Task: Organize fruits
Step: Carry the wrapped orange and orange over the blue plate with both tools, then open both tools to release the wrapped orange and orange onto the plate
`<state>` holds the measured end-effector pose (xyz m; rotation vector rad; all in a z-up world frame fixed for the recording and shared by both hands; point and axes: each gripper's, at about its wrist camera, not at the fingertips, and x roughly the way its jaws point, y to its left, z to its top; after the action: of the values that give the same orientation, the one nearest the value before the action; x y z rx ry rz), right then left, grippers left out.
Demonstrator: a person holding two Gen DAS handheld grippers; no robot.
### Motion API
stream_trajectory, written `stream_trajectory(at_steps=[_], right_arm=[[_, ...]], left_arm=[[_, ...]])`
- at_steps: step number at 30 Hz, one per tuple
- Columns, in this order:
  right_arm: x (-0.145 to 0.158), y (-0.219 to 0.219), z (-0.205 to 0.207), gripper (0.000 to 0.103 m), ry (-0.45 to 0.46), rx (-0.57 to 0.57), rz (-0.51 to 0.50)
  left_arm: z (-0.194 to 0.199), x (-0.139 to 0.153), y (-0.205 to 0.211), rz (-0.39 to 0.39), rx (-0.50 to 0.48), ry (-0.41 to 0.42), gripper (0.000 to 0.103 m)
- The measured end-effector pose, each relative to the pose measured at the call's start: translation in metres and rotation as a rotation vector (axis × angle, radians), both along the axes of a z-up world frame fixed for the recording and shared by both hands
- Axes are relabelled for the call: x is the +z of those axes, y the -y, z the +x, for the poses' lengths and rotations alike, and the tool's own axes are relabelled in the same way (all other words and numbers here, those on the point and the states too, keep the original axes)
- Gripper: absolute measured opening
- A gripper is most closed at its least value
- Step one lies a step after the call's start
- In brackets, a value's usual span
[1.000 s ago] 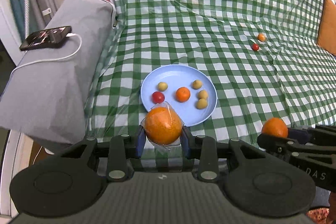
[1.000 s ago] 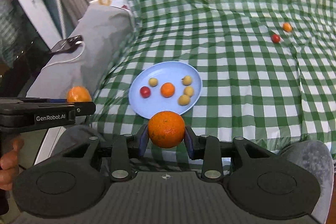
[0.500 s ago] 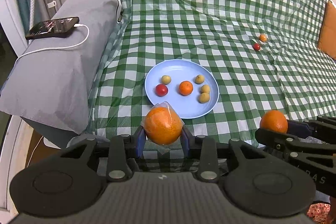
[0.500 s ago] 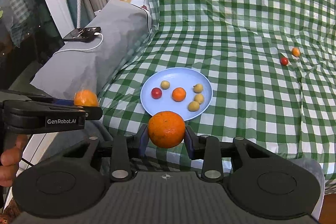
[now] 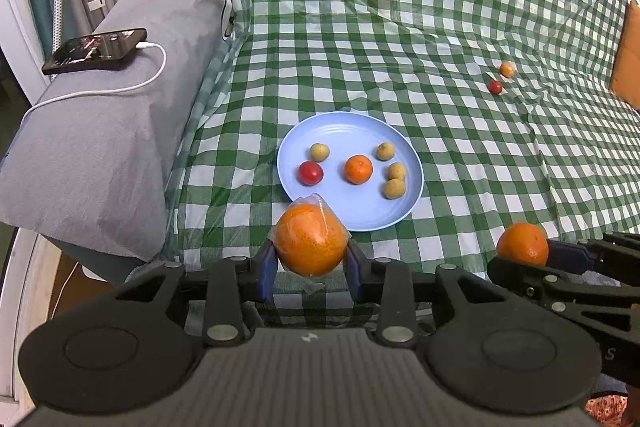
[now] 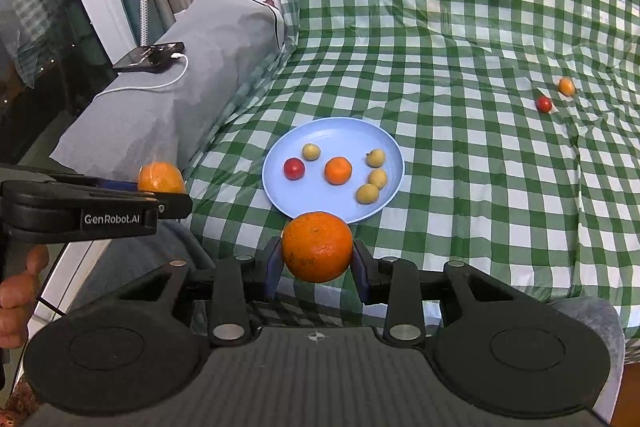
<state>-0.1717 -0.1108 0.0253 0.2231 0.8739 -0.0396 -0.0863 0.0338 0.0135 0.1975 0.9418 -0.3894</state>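
Note:
My left gripper [image 5: 310,259] is shut on a plastic-wrapped orange [image 5: 310,239], held above the near edge of the bed. My right gripper [image 6: 317,263] is shut on a bare orange [image 6: 317,246]. Each gripper shows in the other view: the right one with its orange [image 5: 522,243], the left one with its wrapped orange [image 6: 161,178]. A light blue plate [image 5: 340,211] [image 6: 304,203] lies on the green checked cloth just beyond both grippers. It holds a small orange [image 5: 358,169], a red tomato [image 5: 310,173] and several small yellow-brown fruits [image 5: 394,188].
A small red fruit [image 5: 495,87] and a small orange fruit [image 5: 507,69] lie on the cloth far right. A grey pillow [image 5: 100,147] at left carries a phone [image 5: 94,50] on a white cable. A brown cushion [image 5: 626,67] sits at the right edge.
Both grippers have drawn back and risen with their oranges still held, so the plate sits farther ahead. Nothing on the plate moved.

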Motion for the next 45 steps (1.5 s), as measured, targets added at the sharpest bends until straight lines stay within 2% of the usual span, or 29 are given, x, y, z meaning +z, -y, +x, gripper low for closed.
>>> stream_trajectory(at_steps=[9,16,28,41,42,43,44,45], right_arm=[[-0.014,0.013,0.023,0.038,-0.039,-0.016,0.012],[-0.032,0.025,0.056,0.038,-0.058,-0.031,0.015],[-0.074,0.043,0.123,0.038,-0.078,-0.042,-0.019],[-0.113,0.052,0.179,0.038,-0.103,0.026,-0.085],[-0.115,0.052,0.182,0.038,-0.106,0.033,-0.087],[-0.117,0.052,0.185,0.039,-0.107,0.043,-0.089],[-0.117,0.052,0.189,0.039,-0.105,0.050,-0.092],[-0.117,0.051,0.191,0.040,-0.099,0.056,-0.096]], left_arm=[[0.029,-0.012,0.014,0.026,-0.003,-0.029,0.039],[0.064,-0.026,0.027,0.052,0.002,-0.046,0.039],[0.131,-0.070,0.064,0.088,-0.048,-0.098,0.039],[0.181,-0.120,0.096,0.123,-0.106,-0.127,0.039],[0.184,-0.122,0.098,0.126,-0.108,-0.128,0.041],[0.186,-0.122,0.098,0.122,-0.114,-0.128,0.054],[0.187,-0.121,0.098,0.118,-0.120,-0.122,0.061],[0.187,-0.119,0.098,0.129,-0.108,-0.094,0.073]])
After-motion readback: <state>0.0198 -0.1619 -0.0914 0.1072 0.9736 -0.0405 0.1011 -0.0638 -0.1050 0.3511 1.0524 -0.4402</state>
